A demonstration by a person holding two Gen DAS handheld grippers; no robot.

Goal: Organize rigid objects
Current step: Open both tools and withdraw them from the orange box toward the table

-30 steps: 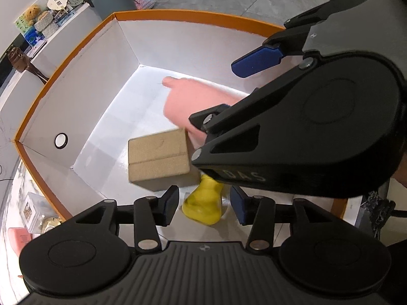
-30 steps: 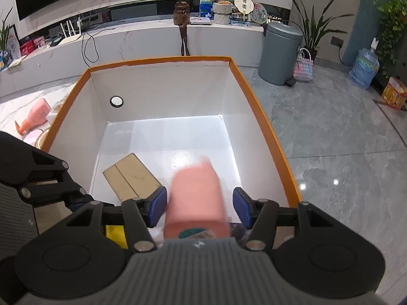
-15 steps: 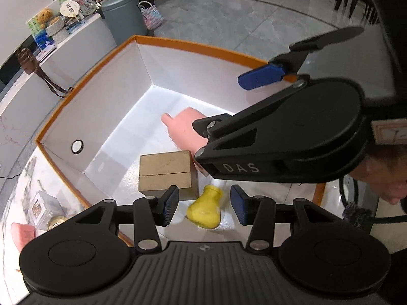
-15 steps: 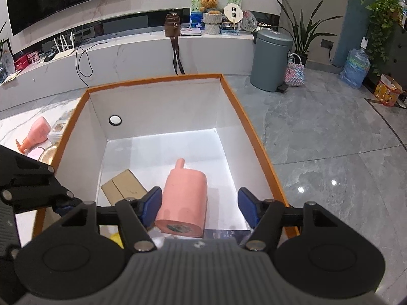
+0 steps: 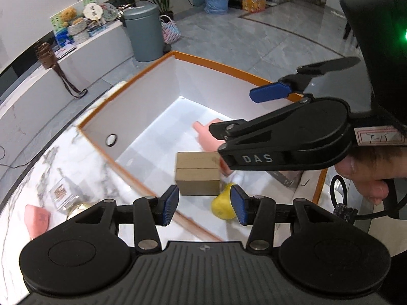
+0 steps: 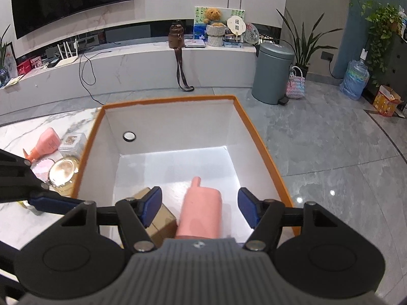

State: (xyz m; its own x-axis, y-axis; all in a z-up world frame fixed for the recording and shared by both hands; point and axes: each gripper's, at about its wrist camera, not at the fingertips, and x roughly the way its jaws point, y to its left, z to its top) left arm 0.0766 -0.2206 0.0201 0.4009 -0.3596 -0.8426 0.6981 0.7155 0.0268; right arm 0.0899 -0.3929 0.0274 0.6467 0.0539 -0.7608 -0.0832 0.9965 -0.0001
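The pink bottle point(image 6: 199, 209) lies on its side on the floor of the orange-rimmed white box point(image 6: 257, 137), nozzle pointing to the far wall, with the right gripper point(image 6: 199, 208) hovering above it. Its jaws have just been opening and now stand wide, each blue pad clear of the bottle's flanks, so nothing is held. To the bottle's left sits a small cardboard carton point(image 5: 197, 172), and near that a yellow pear-shaped item point(image 5: 222, 204) (toy or real fruit, I cannot tell). The left gripper point(image 5: 203, 204) hangs above the box's near-left wall, jaws moderately apart and empty; the yellow item shows past its right pad but lower down, untouched.

Still outside on the marble table point(image 6: 15, 223), left of the box, are a second pink bottle point(image 6: 45, 143), a clear case point(image 6: 72, 141) and a round gold tin point(image 6: 62, 171).

The outside bottle looks like stiff, smooth plastic, probably light. It would best be taken across the broad middle of its body, since the tapered nozzle end would likely slide out of the pads. The gold tin looks slick and low, so a grip across its rim seems the safer choice.
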